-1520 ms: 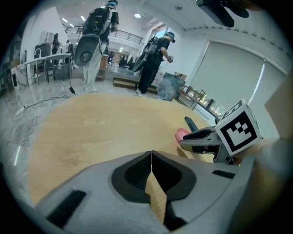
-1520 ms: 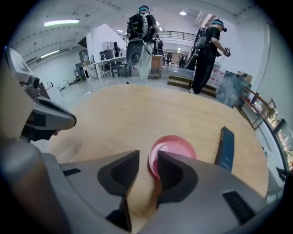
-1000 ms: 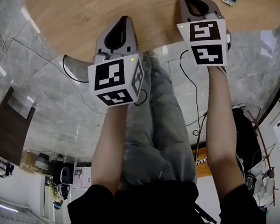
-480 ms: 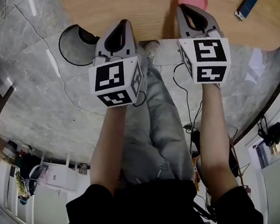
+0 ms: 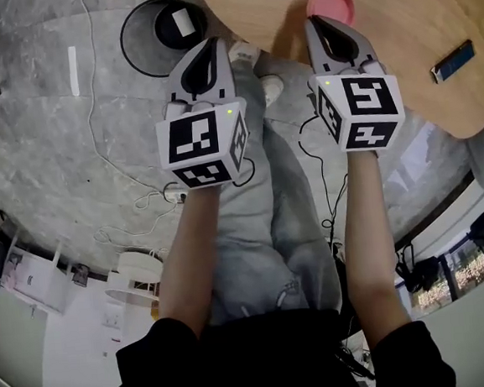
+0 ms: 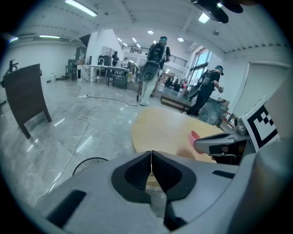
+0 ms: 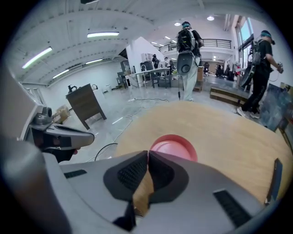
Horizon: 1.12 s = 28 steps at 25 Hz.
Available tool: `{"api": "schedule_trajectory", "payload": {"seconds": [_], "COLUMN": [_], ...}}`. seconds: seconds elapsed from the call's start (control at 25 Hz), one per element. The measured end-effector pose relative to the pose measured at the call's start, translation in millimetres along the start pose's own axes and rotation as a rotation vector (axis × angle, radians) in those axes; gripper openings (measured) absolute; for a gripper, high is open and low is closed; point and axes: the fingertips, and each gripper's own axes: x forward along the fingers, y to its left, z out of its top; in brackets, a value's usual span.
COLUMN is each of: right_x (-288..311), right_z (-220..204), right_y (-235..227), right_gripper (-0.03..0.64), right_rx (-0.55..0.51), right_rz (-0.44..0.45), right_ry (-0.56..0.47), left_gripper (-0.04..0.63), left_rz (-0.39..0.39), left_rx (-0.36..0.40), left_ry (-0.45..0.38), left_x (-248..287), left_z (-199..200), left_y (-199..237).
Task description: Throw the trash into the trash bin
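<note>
Seen from above, a person's two bare forearms reach forward over grey trousers, each hand holding a grey two-jaw tool with a black-and-white marker cube. The left tool [image 5: 211, 46] has its jaws closed, pad against pad, gripping nothing. The right tool [image 5: 321, 23] is likewise closed and empty.

A black round trash bin [image 5: 164, 25] stands on the grey marble floor [image 5: 50, 121], just beside the left edge of a round pale-wood worktop [image 5: 395, 15]. The bin is ahead and slightly left of the left tool's tip, near it but apart. A small white piece [image 5: 181, 21] lies in the bottom of the bin.

The right tool's tip is over the worktop, just in front of a round pink dish [image 5: 332, 3]. A slim dark-blue packet [image 5: 453, 60] lies on the worktop near its right edge, well apart from both tools.
</note>
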Motion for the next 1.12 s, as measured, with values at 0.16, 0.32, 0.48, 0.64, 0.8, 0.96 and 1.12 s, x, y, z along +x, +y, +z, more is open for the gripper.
{"api": "schedule_trajectory", "payload": {"seconds": [0.16, 0.32, 0.48, 0.64, 0.8, 0.96, 1.12], "right_x": [18, 40, 56, 73, 90, 111, 106], "right_z": [12, 21, 21, 18, 13, 4, -7], "right_y": [47, 104, 159, 203, 234, 250, 249], "right_gripper": [0.015, 0.015, 0.015, 0.015, 0.015, 0.230, 0.228], "right_rx": [-0.051, -0.121, -0.177, -0.227, -0.252, -0.172, -0.141], "right_rz": [0.090, 0.198, 0.286, 0.358, 0.410, 0.416, 0.406], "right_ry": [-0.002, -0.005, 0.003, 0.024, 0.028, 0.035, 0.061], "left_gripper": [0.012, 0.012, 0.012, 0.012, 0.012, 0.012, 0.012], "left_rz": [0.077, 0.165, 0.228, 0.290, 0.346, 0.383, 0.386], "left_rx": [-0.076, -0.152, -0.212, -0.277, -0.329, -0.355, -0.350], "left_ry": [-0.027, -0.050, -0.064, -0.082, -0.091, -0.087, -0.078], "left_x": [-21, -47, -72, -94, -115, -128, -128], "left_z": [-11, -27, -47, -66, -83, -96, -98], "left_y": [41, 84, 121, 154, 178, 197, 198]}}
